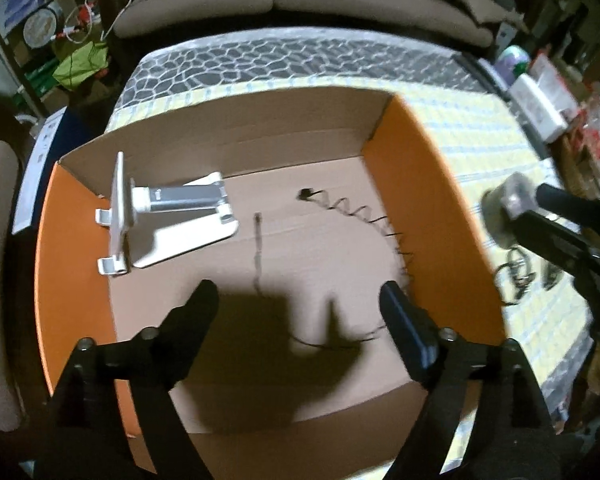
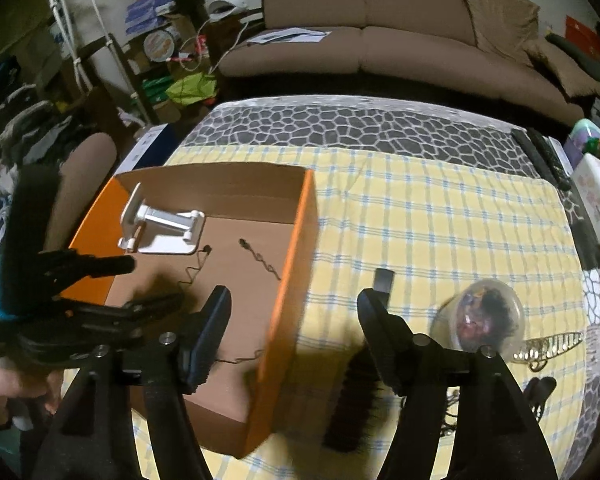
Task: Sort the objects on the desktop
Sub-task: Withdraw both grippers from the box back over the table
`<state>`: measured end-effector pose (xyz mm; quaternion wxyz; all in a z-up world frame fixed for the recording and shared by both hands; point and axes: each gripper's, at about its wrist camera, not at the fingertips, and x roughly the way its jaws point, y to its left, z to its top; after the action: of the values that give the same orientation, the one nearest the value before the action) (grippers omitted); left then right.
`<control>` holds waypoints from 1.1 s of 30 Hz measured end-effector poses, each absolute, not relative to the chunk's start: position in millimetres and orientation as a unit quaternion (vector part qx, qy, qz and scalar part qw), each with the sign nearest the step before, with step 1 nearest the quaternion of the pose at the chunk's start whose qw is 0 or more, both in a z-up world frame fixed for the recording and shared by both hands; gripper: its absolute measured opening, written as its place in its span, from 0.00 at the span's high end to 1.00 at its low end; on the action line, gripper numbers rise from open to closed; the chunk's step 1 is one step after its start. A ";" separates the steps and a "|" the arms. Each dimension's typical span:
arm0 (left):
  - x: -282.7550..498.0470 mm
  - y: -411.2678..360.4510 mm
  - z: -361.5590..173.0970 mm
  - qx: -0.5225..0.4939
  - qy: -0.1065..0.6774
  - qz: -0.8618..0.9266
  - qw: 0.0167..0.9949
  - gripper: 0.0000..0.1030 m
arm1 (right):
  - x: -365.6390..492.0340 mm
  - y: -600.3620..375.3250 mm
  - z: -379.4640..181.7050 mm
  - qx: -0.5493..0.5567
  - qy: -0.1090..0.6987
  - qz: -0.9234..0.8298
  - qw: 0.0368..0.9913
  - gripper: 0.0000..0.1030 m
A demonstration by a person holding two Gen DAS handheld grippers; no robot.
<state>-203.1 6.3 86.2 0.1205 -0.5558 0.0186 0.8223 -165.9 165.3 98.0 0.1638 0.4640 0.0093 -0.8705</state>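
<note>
An open cardboard box with orange sides [image 1: 428, 184] [image 2: 296, 240] lies on the yellow checked cloth. Inside it are a white phone stand [image 1: 168, 220] [image 2: 160, 228] and a thin black coiled cable [image 1: 364, 216] [image 2: 260, 258]. My left gripper [image 1: 300, 304] is open and empty above the box floor; it also shows in the right wrist view [image 2: 140, 284]. My right gripper [image 2: 294, 308] is open and empty over the box's right wall. A black brush [image 2: 356, 392], a clear round container [image 2: 484, 320], a gold hair clip [image 2: 548, 346] and a black clip [image 2: 540, 390] lie on the cloth to the right.
A brown sofa [image 2: 400, 40] stands behind the table. A grey stone-pattern cover [image 2: 360, 128] shows at the table's far end. White boxes and remotes [image 2: 596, 200] sit at the right edge. Cluttered shelves [image 2: 160, 40] stand at the back left.
</note>
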 end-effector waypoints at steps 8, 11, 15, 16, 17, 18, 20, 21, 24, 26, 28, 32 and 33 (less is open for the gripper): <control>-180.8 41.0 117.5 -0.510 -0.012 0.845 0.158 0.14 | -159.5 212.2 105.1 0.451 0.000 -0.883 0.130 0.24; -175.4 61.2 126.2 -0.498 -0.023 0.848 0.180 0.09 | -156.9 233.4 106.3 0.447 -0.003 -0.888 0.110 0.23; -172.2 94.0 128.4 -0.498 -0.012 0.843 0.202 0.07 | -156.1 262.4 102.4 0.450 -0.017 -0.888 0.089 0.22; -171.1 99.7 128.2 -0.497 -0.009 0.843 0.205 0.06 | -155.9 269.3 100.5 0.452 -0.019 -0.888 0.082 0.22; -169.5 107.2 127.9 -0.496 -0.007 0.843 0.208 0.05 | -155.4 274.3 99.1 0.453 -0.020 -0.888 0.079 0.21; -168.7 114.8 128.3 -0.493 -0.007 0.843 0.213 0.02 | -155.6 280.6 97.1 0.454 -0.022 -0.887 0.074 0.21; -166.9 125.4 127.6 -0.490 -0.010 0.843 0.220 0.00 | -155.2 291.3 93.4 0.457 -0.023 -0.886 0.067 0.18; -166.6 130.2 127.4 -0.490 -0.010 0.843 0.223 0.00 | -154.9 297.1 91.4 0.459 -0.024 -0.886 0.063 0.15; -166.3 146.2 125.1 -0.490 -0.004 0.842 0.227 0.00 | -155.1 310.6 85.7 0.463 -0.023 -0.884 0.054 0.04; -165.8 157.0 122.2 -0.492 0.000 0.840 0.228 0.00 | -155.1 319.1 81.2 0.466 -0.020 -0.884 0.046 0.02; -164.6 167.1 118.8 -0.492 0.003 0.839 0.230 0.00 | -154.5 327.9 76.3 0.470 -0.019 -0.882 0.040 0.02; -159.8 189.7 110.3 -0.491 0.020 0.838 0.236 0.00 | -154.3 344.6 71.6 0.474 -0.032 -0.879 0.034 0.02; -158.7 195.1 108.6 -0.491 0.024 0.838 0.238 0.00 | -153.8 348.7 71.7 0.473 -0.036 -0.880 0.033 0.02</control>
<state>-158.7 195.1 108.6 0.2378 -0.4906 0.0244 0.8380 -153.8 348.7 71.7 0.0327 0.4733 -0.0357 -0.8796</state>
